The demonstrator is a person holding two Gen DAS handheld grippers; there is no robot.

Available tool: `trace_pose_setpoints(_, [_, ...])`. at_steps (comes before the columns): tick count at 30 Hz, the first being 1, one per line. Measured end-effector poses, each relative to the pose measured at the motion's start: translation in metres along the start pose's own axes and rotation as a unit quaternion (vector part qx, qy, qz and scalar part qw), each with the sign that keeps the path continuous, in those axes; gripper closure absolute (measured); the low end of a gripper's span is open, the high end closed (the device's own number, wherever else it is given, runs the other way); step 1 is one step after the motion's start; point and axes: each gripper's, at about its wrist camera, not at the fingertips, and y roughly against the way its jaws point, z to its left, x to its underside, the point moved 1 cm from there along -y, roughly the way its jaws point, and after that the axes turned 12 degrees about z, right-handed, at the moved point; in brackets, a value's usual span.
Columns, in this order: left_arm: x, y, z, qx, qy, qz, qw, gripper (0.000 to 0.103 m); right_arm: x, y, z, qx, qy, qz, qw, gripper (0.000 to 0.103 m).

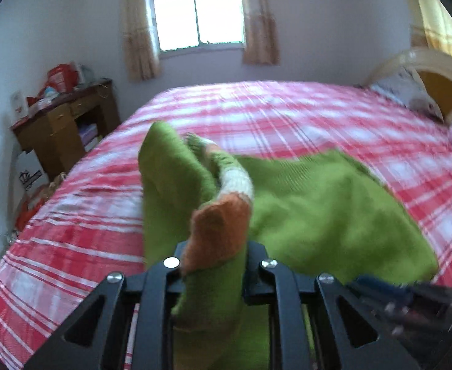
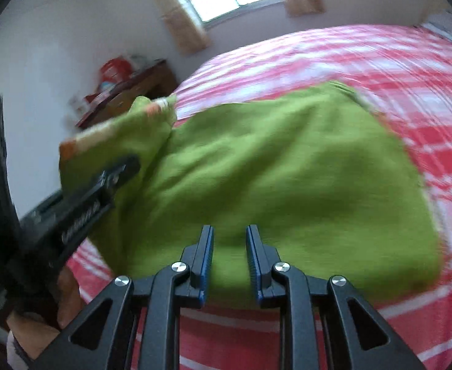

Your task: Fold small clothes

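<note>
The left tool (image 1: 213, 265) is clamped on a sleeve (image 1: 219, 231) of the one green sweater (image 2: 272, 178), near its orange cuff, lifting it off the bed (image 2: 426, 141). The right tool (image 2: 229, 262) hangs part open and empty, just above the sweater's near edge. The knit looks soft, light and limp, so it will likely sag and drape; cuffs, hem and shoulders seem the best holds. Far off stand one desk (image 1: 62, 123) and one window (image 1: 195, 15).
</note>
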Motion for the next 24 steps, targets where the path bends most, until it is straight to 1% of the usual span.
trace_pose_setpoints(3, [0.005, -0.009, -0.016, -0.011, -0.025, 0.012, 0.9996, 0.084, 0.005, 0.0, -0.012, -0.031, -0.013, -0.005, 0.999, 0.08])
trace_pose_setpoints(4, [0.008, -0.013, -0.02, -0.022, -0.036, 0.013, 0.999, 0.084, 0.005, -0.001, -0.012, -0.032, -0.013, -0.004, 0.999, 0.08])
trace_pose_setpoints(5, [0.009, -0.011, -0.021, -0.023, -0.038, 0.014, 0.9989, 0.084, 0.004, -0.001, -0.011, -0.031, -0.012, -0.002, 0.999, 0.08])
trace_pose_setpoints(7, [0.007, -0.008, -0.016, -0.011, -0.03, 0.014, 0.9994, 0.084, -0.002, -0.001, -0.009, -0.031, -0.008, 0.008, 0.999, 0.08])
trace_pose_setpoints(8, [0.008, -0.008, -0.014, -0.003, -0.025, 0.014, 0.9996, 0.084, -0.005, 0.003, -0.013, -0.038, -0.008, 0.012, 0.999, 0.08])
trace_pose_setpoints(11, [0.008, -0.009, -0.01, 0.013, -0.011, 0.013, 0.9998, 0.084, -0.03, 0.019, -0.015, -0.063, -0.016, -0.013, 0.998, 0.079])
trace_pose_setpoints(12, [0.008, -0.01, -0.011, 0.014, -0.011, 0.012, 0.9998, 0.084, -0.041, 0.022, -0.014, -0.077, -0.016, -0.017, 0.997, 0.068])
trace_pose_setpoints(13, [0.01, -0.009, -0.012, 0.013, -0.011, 0.011, 0.9998, 0.084, -0.058, 0.024, -0.012, -0.102, -0.018, -0.017, 0.994, 0.043])
trace_pose_setpoints(14, [0.011, -0.01, -0.013, 0.013, -0.012, 0.011, 0.9998, 0.084, -0.067, 0.023, -0.009, -0.115, -0.019, -0.016, 0.993, 0.031])
trace_pose_setpoints(15, [0.011, -0.01, -0.013, 0.012, -0.012, 0.01, 0.9998, 0.084, -0.082, 0.019, -0.003, -0.131, -0.014, -0.015, 0.991, 0.023])
trace_pose_setpoints(16, [0.012, -0.011, -0.013, 0.013, -0.012, 0.01, 0.9998, 0.083, -0.088, 0.014, 0.003, -0.14, -0.006, -0.01, 0.99, 0.023])
trace_pose_setpoints(18, [0.012, -0.011, -0.013, 0.018, -0.009, 0.009, 0.9998, 0.083, -0.113, -0.015, 0.019, -0.156, 0.015, 0.037, 0.987, 0.023])
trace_pose_setpoints(19, [0.012, -0.012, -0.013, 0.022, -0.007, 0.009, 0.9997, 0.083, -0.121, -0.03, 0.026, -0.157, 0.019, 0.06, 0.986, 0.023])
trace_pose_setpoints(21, [0.012, -0.011, -0.012, 0.029, -0.003, 0.009, 0.9995, 0.083, -0.131, -0.056, 0.033, -0.148, 0.026, 0.095, 0.984, 0.023])
trace_pose_setpoints(23, [0.013, -0.011, -0.011, 0.034, -0.001, 0.008, 0.9994, 0.083, -0.139, -0.085, 0.043, -0.123, 0.037, 0.119, 0.985, 0.023])
trace_pose_setpoints(24, [0.013, -0.011, -0.011, 0.036, 0.0, 0.008, 0.9993, 0.083, -0.142, -0.096, 0.048, -0.122, 0.043, 0.129, 0.983, 0.023])
